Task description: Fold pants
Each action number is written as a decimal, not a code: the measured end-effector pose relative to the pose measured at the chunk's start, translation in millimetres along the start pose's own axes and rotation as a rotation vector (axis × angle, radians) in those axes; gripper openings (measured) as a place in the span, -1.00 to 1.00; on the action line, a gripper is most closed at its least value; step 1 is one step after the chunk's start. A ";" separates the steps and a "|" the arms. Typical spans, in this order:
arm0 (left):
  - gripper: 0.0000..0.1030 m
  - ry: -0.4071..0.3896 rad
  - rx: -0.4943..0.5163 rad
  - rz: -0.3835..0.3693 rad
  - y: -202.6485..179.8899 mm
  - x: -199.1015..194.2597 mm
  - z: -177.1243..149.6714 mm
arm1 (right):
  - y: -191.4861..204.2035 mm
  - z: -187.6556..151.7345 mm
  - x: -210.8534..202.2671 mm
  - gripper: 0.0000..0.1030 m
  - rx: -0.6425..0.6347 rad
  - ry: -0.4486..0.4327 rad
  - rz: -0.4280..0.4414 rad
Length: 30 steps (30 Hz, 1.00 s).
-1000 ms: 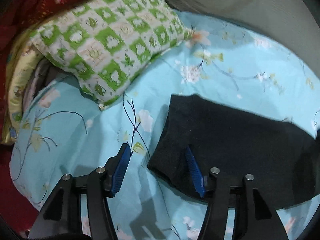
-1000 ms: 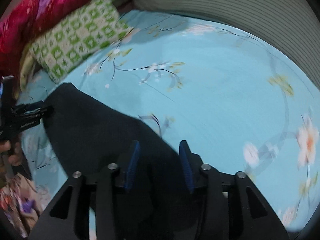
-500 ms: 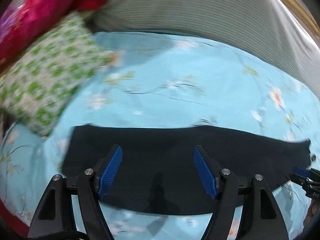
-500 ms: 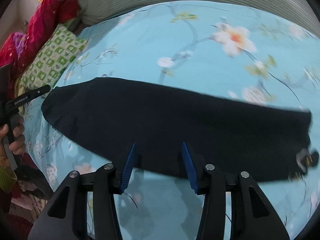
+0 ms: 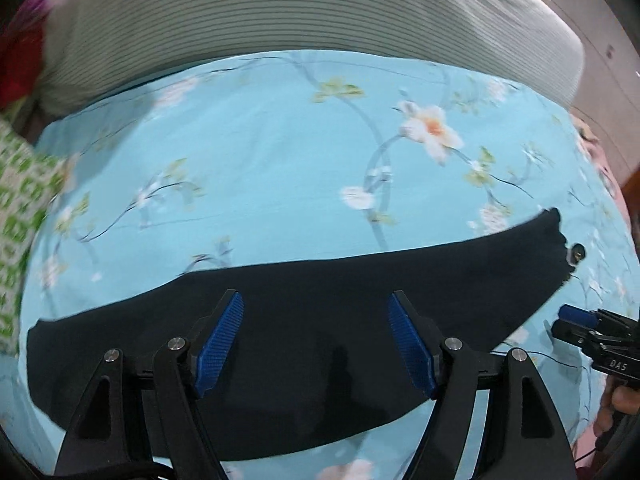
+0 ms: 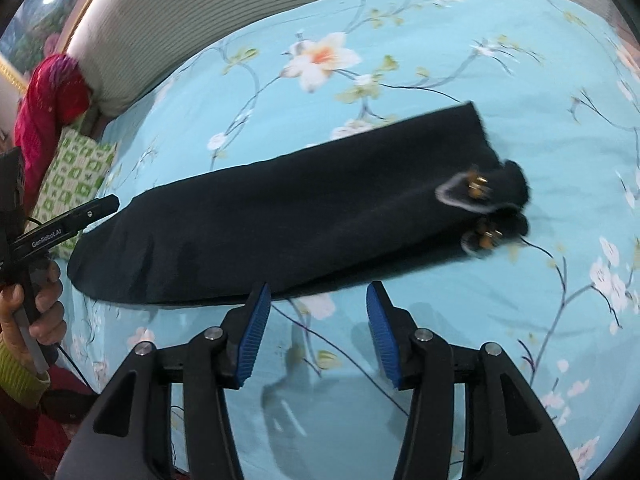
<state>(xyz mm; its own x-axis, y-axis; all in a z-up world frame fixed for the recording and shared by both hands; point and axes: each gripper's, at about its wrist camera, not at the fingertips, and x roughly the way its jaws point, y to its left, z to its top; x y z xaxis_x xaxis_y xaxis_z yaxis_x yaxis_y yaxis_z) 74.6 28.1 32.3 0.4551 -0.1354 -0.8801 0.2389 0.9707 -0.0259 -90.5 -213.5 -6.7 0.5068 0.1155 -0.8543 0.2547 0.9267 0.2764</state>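
Left gripper (image 5: 316, 340) is held over the near half of the pants (image 5: 304, 320); its fingers are spread wide apart, nothing between them. Right gripper (image 6: 318, 322) is held just short of the pants' near edge, over bare sheet, fingers likewise apart and empty.

The pants (image 6: 280, 216) are laid flat on the bed sheet (image 6: 400, 20) as one long dark strip, apparently already doubled leg on leg. The waist end with its metal fastenings (image 6: 478, 192) lies to the right, the hem end to the left.

Judged handling: light, limp cloth, no stiffness; it will sag and drag when lifted at one point. Hold is best taken at the end corners, pinching all layers together. The bunched waist end is thicker; slippage of the inner layer is possible.

Farther off: a green checked pillow (image 6: 76, 176) at far left, well apart from the hem, a red cloth (image 6: 52, 96) beyond it, and a striped grey bolster (image 5: 320, 4) along the far edge. Nothing is seen lying on the pants or in the folding path.
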 end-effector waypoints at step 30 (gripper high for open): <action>0.49 0.352 0.506 -0.379 -214.0 137.3 90.6 | -123.3 -5.5 0.0 -0.76 0.596 -0.184 0.173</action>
<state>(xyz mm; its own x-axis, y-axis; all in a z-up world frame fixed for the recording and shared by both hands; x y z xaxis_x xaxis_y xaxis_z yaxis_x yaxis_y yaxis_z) 163.7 -216.3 -40.1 -0.0206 -0.2901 -0.9568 0.7325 0.6470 -0.2119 -126.4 -325.8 -43.2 0.7009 0.1337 -0.7006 0.5433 0.5364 0.6458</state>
